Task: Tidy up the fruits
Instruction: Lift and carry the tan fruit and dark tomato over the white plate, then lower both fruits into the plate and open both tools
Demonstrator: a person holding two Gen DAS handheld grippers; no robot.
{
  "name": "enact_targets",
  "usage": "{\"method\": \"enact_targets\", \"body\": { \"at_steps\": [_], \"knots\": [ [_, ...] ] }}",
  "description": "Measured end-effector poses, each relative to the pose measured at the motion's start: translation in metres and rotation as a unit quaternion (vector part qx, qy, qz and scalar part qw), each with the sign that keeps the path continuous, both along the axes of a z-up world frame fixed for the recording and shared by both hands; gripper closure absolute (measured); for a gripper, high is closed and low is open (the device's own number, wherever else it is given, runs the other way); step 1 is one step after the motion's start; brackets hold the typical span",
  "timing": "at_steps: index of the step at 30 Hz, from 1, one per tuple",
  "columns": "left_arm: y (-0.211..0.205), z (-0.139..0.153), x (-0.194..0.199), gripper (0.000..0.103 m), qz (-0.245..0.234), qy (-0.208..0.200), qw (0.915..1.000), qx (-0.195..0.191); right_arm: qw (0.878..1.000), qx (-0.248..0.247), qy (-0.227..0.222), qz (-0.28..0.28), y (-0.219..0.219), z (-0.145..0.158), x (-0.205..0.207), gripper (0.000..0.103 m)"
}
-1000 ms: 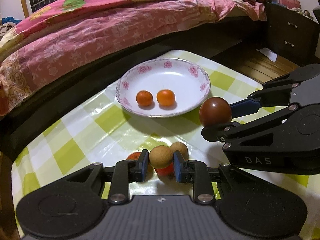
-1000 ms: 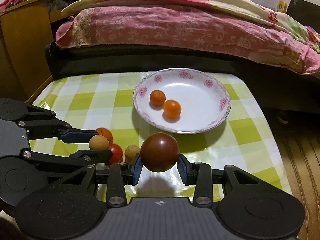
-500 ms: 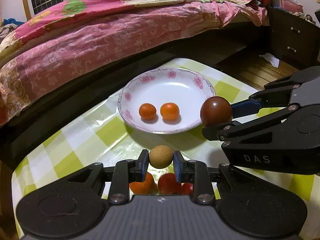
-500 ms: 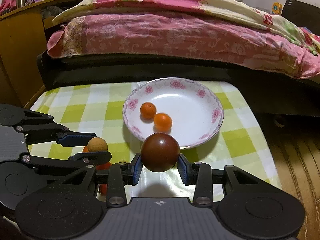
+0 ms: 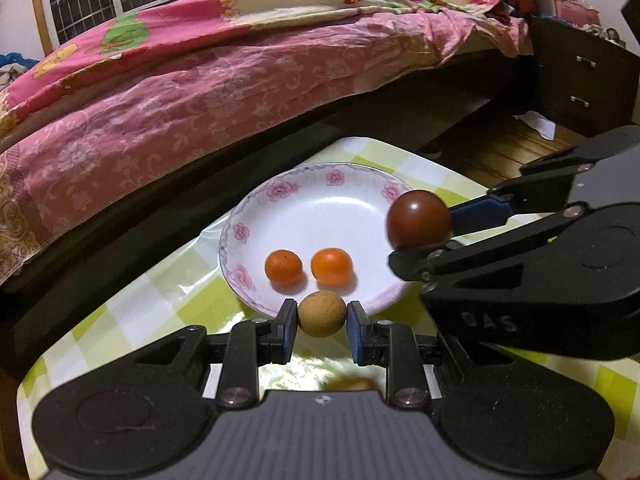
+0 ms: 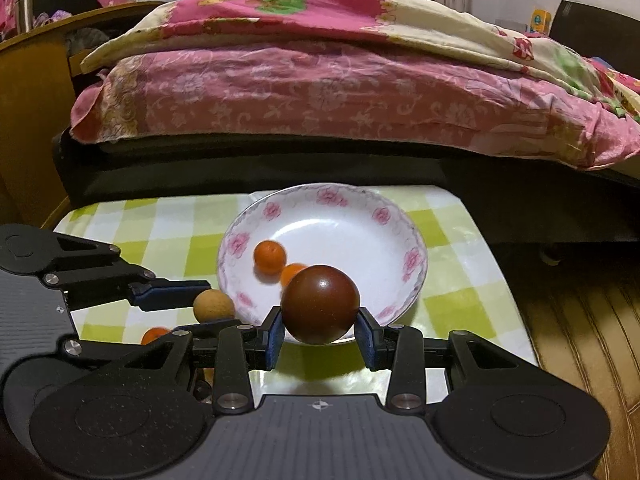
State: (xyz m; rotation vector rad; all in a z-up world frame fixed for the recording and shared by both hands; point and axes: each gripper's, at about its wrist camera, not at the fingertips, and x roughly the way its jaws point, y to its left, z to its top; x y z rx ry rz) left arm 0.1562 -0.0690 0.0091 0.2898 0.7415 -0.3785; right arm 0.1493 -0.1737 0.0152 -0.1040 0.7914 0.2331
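Note:
My left gripper [image 5: 322, 326] is shut on a small tan round fruit [image 5: 322, 314], held just in front of the near rim of a white plate with pink flowers [image 5: 280, 192]. Two small orange fruits [image 5: 283, 267] [image 5: 331, 266] lie in the plate. My right gripper [image 6: 320, 334] is shut on a larger dark red-brown fruit [image 6: 320, 304], held over the plate's near rim [image 6: 414, 264]. In the left wrist view that dark fruit [image 5: 419, 220] hangs at the plate's right edge. The tan fruit [image 6: 213, 306] shows left of the plate in the right wrist view.
The plate stands on a low table with a green-and-white checked cloth [image 5: 128, 320]. One more orange fruit [image 6: 154, 335] lies on the cloth behind the left gripper. A bed with pink covers [image 5: 200, 80] runs close along the table's far side. A dark drawer unit [image 5: 580, 76] stands at the right.
Both grippers have moved forward toward the plate with their fruits held. The loose fruits on the cloth have slid out of the left wrist view beneath the gripper.

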Motion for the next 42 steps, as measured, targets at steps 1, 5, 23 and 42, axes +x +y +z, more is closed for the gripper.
{"method": "enact_targets", "body": {
  "at_steps": [1,5,23,42],
  "knots": [
    [0.000,0.000,0.003,0.069,0.002,0.000,1.0000,0.000,1.000,-0.002,-0.001,-0.002,-0.002,-0.001,0.002,0.069],
    [-0.002,-0.002,0.016,0.069,0.007,0.000,1.0000,0.001,1.000,-0.011,0.000,-0.010,-0.006,-0.004,0.013,0.069],
    [-0.009,-0.012,0.073,0.069,0.017,0.004,0.9998,0.004,0.999,-0.021,0.011,-0.023,-0.018,-0.024,0.060,0.069],
    [-0.007,-0.030,0.119,0.069,0.017,0.032,0.9993,0.003,1.000,-0.008,0.019,0.003,-0.018,-0.045,0.088,0.068]
  ]
}}
